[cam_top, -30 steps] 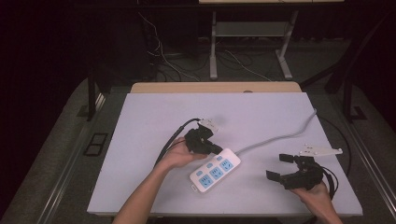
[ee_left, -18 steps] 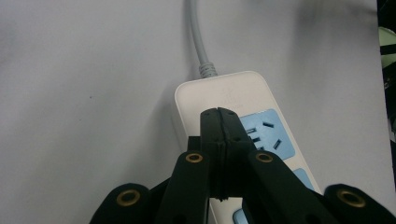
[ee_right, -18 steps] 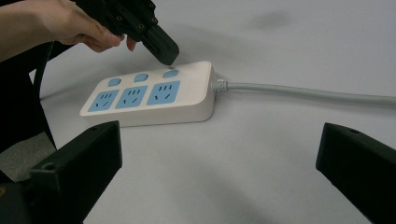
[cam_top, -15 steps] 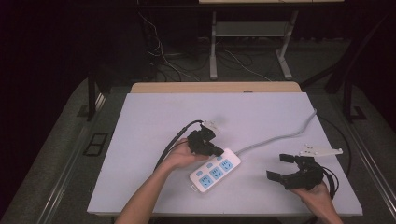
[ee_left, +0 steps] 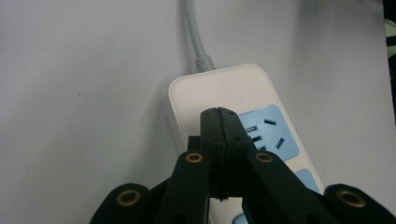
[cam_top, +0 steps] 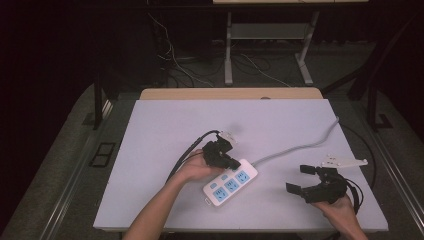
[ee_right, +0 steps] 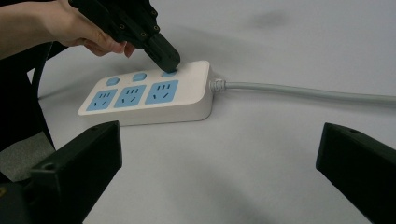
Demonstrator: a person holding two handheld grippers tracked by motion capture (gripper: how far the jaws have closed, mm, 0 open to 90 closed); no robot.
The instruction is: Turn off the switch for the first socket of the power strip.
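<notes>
Left tongs (ee_left: 219,121) over power strip's (ee_left: 219,93) switch

a lab-like recording room: a bare white tabletop (cam_top: 160,130) under dark surroundings, loose cables (cam_top: 190,62) on the floor behind it, a metal desk frame (cam_top: 270,35) beyond.

A white power strip (ee_right: 149,95) lies ahead, the left hand-held gripper (ee_right: 166,56) closed and pressing its end switch (ee_right: 169,73).

A white power strip (cam_top: 231,182) is showing light blue sockets and buttons, trailing a grey cord (cam_top: 300,147) over the pale grey table (cam_top: 165,125); both grippers' jaws are showing black.
</notes>
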